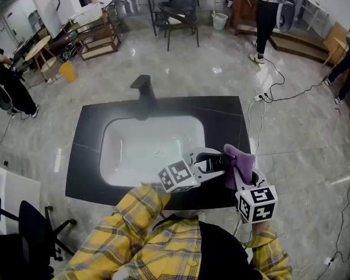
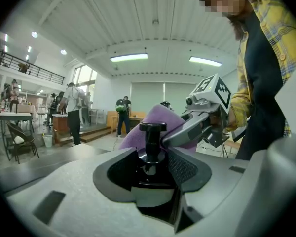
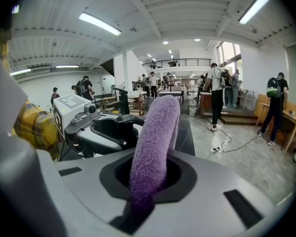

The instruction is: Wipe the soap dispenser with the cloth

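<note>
A black soap dispenser [image 2: 152, 137] with a pump head stands upright between the jaws of my left gripper [image 2: 150, 169], which is shut on it. In the head view the left gripper [image 1: 217, 159] holds it over the front right edge of the counter. My right gripper [image 1: 245, 177] is shut on a purple cloth [image 1: 239, 163]. The cloth [image 3: 155, 142] sticks up out of the right gripper [image 3: 148, 179] as a thick roll. It lies right behind the dispenser's top, where the cloth [image 2: 164, 116] seems to touch it. The dispenser's body is hidden by the jaws.
A black countertop [image 1: 87, 127] holds a white sink [image 1: 119, 150] with a black faucet [image 1: 143, 89] at its back. The floor is grey tile with cables [image 1: 280, 89] to the right. Chairs, tables and people stand farther off.
</note>
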`<state>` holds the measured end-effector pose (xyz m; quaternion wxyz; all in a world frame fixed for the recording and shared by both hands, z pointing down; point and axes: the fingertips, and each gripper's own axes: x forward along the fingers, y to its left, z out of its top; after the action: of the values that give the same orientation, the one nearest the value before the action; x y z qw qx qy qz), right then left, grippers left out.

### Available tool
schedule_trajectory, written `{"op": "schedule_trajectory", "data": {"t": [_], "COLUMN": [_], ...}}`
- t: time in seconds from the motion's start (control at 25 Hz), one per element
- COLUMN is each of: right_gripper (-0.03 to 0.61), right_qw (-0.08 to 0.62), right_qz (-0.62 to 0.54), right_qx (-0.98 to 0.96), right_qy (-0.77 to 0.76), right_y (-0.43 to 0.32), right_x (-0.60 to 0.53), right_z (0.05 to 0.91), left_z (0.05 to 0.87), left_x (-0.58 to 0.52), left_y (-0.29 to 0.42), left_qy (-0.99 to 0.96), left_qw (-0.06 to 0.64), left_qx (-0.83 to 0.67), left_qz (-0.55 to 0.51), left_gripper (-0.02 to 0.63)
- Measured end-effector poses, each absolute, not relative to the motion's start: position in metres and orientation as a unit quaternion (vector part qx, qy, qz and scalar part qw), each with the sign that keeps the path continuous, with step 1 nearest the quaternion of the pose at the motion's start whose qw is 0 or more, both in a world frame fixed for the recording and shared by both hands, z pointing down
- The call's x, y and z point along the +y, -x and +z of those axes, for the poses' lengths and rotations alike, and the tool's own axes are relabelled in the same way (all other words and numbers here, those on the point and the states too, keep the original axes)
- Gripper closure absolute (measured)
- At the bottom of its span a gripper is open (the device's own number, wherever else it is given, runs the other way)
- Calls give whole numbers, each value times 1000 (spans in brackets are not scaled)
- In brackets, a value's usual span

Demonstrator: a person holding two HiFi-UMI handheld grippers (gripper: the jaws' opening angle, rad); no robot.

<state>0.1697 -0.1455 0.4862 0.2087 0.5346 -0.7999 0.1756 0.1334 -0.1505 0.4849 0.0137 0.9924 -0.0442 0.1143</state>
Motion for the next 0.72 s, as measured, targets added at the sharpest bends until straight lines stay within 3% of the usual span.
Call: {"op": "schedule_trajectory", "data": {"t": [0.72], "right_gripper": [541], "right_qw": [241], "right_qz": [194], "right_qx": [-795], "right_qy": [-522], "right_y": [-174], "right_x": [-151], "right_z": [519], "left_z": [486], "left_x": [-151], "left_y": [-132], "left_qy": [-993], "left_qw": [38], "left_qx": [-37], "left_qz": [110], "left_gripper": [430]}}
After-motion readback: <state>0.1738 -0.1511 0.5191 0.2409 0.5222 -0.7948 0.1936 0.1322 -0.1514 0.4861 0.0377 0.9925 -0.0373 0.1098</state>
